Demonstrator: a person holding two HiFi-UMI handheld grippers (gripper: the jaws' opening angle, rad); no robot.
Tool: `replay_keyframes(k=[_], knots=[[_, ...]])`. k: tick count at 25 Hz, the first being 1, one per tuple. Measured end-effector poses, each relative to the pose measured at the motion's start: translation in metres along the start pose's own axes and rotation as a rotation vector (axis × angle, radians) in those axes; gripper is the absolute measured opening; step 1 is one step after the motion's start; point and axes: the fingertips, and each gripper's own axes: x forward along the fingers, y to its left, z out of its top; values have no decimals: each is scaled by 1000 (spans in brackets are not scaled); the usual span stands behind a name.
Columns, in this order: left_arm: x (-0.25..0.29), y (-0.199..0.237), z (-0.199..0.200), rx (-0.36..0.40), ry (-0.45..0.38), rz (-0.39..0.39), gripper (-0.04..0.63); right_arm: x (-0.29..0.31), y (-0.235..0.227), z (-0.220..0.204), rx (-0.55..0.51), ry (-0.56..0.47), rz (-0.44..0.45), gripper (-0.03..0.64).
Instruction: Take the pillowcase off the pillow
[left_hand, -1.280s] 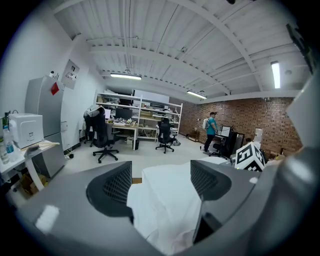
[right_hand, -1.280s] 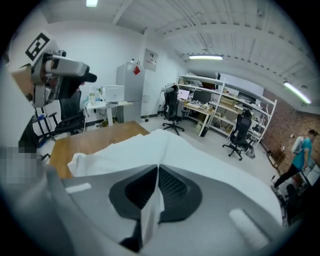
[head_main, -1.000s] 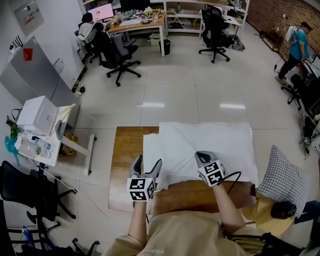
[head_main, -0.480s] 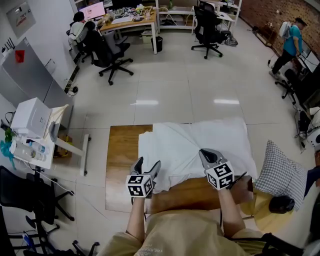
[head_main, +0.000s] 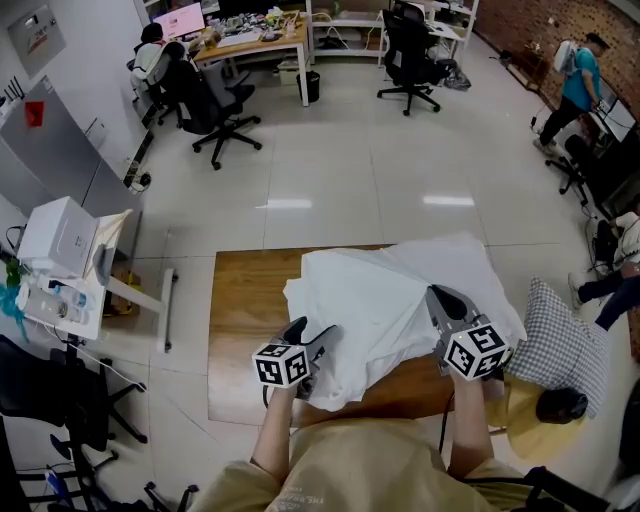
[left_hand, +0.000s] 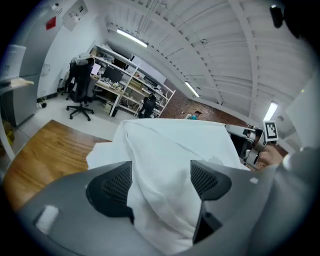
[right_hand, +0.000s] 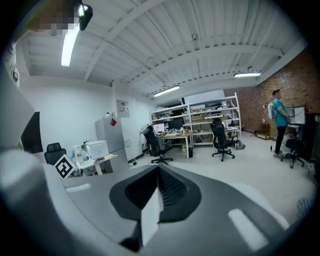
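A white pillow in its pillowcase (head_main: 380, 300) lies bunched on the wooden table (head_main: 240, 330). My left gripper (head_main: 312, 338) is at its near left corner. In the left gripper view the white bulk (left_hand: 170, 150) fills the wide gap between both pads (left_hand: 117, 182), so the left gripper (left_hand: 161, 182) grips it. My right gripper (head_main: 440, 298) is raised at the pillow's right side and holds that side up. In the right gripper view its jaws (right_hand: 157, 192) are closed on a thin white strip of the pillowcase (right_hand: 150, 215).
A checked cushion (head_main: 558, 345) lies to the right of the table beside a dark object (head_main: 558, 405). A white box (head_main: 60, 235) sits on a side table at the left. Office chairs (head_main: 215, 100) and desks stand at the back. A person (head_main: 580, 75) walks at far right.
My right gripper has risen and drawn the pillow's right side up, so the flat white cloth is now bunched and lifted. My left gripper has sunk a little and rolled at the near corner.
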Motion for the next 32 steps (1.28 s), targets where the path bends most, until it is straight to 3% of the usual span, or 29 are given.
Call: replay_keyframes(k=[3, 7, 10, 12, 13, 16, 24, 25, 27, 28, 32], knots=[[5, -17, -2, -61, -6, -77, 370, -9, -1, 16, 27, -29, -3, 0], [17, -30, -5, -88, 15, -106, 352, -15, 0, 23, 41, -38, -5, 0], [30, -33, -19, -108, 91, -88, 275, -17, -1, 16, 45, -18, 6, 0], [36, -26, -25, -106, 121, -37, 212, -9, 0, -1, 34, 21, 25, 0], [36, -22, -25, -105, 124, -17, 152, -2, 1, -13, 26, 46, 34, 0], [30, -22, -14, -142, 103, -33, 92, 11, 4, -53, 10, 113, 54, 0], [3, -49, 20, -247, -6, -167, 83, 9, 1, -104, -52, 180, 86, 15], [2, -57, 27, -241, -18, -185, 83, 7, -3, -104, -58, 171, 75, 81], [3, -72, 44, -226, -45, -213, 83, 0, -17, -101, -78, 134, 18, 344], [4, -76, 48, -228, -49, -219, 83, -5, -27, -101, -90, 113, -23, 370], [4, -81, 57, -241, -50, -240, 83, -37, -66, -112, -43, 58, -148, 368]])
